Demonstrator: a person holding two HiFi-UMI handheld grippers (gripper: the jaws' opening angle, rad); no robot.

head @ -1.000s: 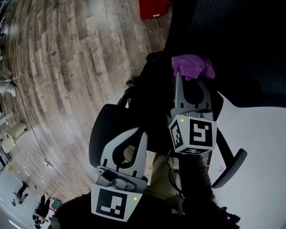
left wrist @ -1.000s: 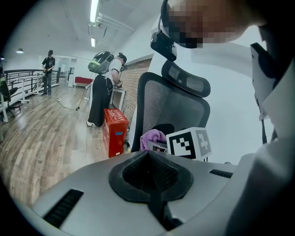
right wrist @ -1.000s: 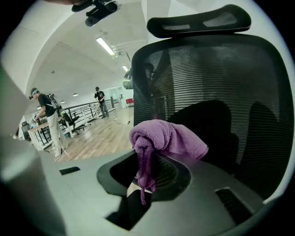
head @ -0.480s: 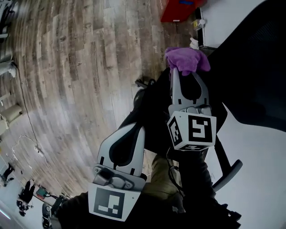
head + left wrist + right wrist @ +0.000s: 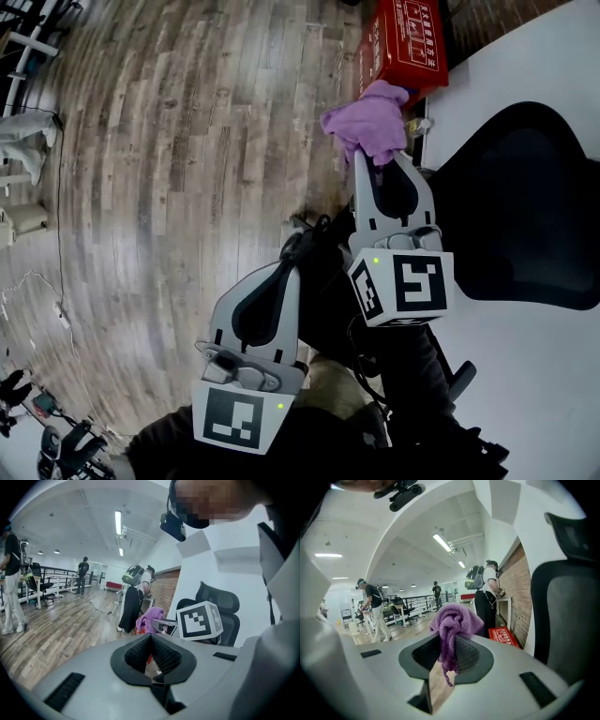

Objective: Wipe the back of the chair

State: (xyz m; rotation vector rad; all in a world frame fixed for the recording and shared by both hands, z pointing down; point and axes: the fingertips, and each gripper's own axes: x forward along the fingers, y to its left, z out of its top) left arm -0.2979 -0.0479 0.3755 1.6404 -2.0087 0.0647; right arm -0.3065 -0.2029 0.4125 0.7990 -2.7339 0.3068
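The black mesh office chair (image 5: 525, 211) stands at the right of the head view against a white wall. In the right gripper view its back (image 5: 569, 606) fills the right side. My right gripper (image 5: 373, 155) is shut on a bunched purple cloth (image 5: 368, 122), held up left of the chair back and apart from it. That cloth (image 5: 453, 620) hangs out between the shut jaws. My left gripper (image 5: 289, 269) is lower and nearer to me, shut with nothing in it. The left gripper view shows the cloth (image 5: 150, 619) and the chair (image 5: 220, 604) beyond.
A red box (image 5: 408, 42) sits on the floor by the wall just beyond the cloth. Grey wood flooring (image 5: 169, 159) spreads to the left. A person with a backpack (image 5: 487, 597) stands at a table by the brick wall; others stand farther off.
The cloth in my right gripper was over the dark chair back a second ago. It now sits left of the chair, over the floor near the red box. The left gripper has barely shifted.
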